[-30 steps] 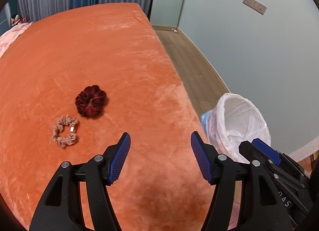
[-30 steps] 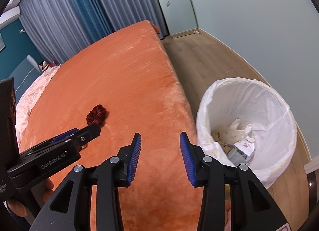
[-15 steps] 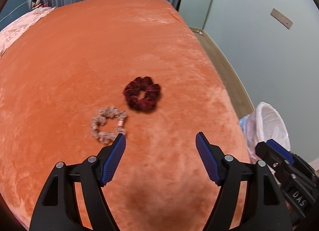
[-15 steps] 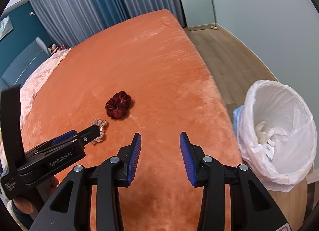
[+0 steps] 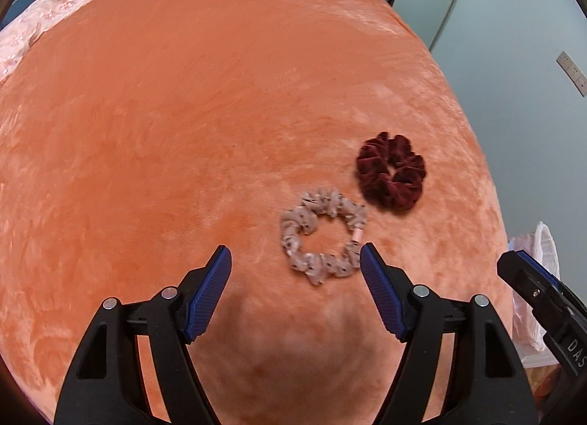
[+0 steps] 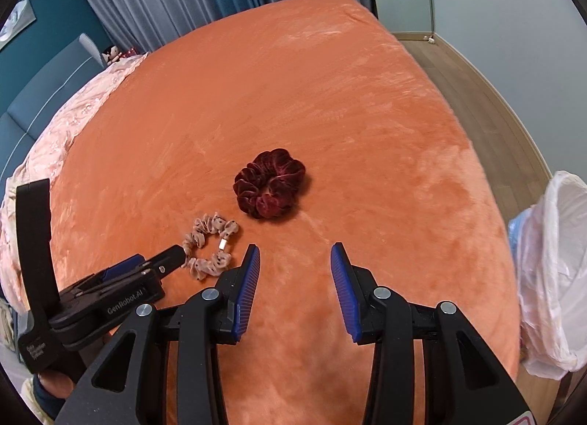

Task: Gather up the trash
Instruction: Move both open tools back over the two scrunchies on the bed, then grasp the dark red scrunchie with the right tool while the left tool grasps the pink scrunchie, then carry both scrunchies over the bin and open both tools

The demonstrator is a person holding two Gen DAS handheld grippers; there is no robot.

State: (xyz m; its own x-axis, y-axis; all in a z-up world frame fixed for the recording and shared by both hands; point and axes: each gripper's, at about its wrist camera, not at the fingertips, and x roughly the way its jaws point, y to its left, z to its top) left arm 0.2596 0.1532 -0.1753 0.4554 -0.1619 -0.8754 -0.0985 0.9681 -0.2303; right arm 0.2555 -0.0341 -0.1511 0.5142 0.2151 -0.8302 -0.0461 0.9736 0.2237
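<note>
Two hair scrunchies lie on the orange bed cover (image 5: 183, 113). The beige dotted scrunchie (image 5: 315, 263) sits just ahead of my left gripper (image 5: 295, 252), close to its right fingertip; the jaws stand wide open and touch nothing. Beyond it to the right lies the dark red velvet scrunchie (image 5: 378, 164). In the right wrist view the dark red scrunchie (image 6: 269, 186) lies ahead of my right gripper (image 6: 295, 249), which is open with nothing between its pads. There the left gripper (image 6: 176, 254) reaches in from the left, its tip at the beige scrunchie (image 6: 216, 227).
A bin lined with a white plastic bag (image 6: 550, 271) stands on the wooden floor (image 6: 495, 95) off the bed's right edge, also seen as the bag (image 5: 543, 241). A pink quilt (image 6: 73, 124) covers the bed's left end. Curtains and a wall lie behind.
Both grippers have swung left from the bin over the bed and come down toward the scrunchies. The left jaws have widened. The bin has slid to the right edge of both views.
</note>
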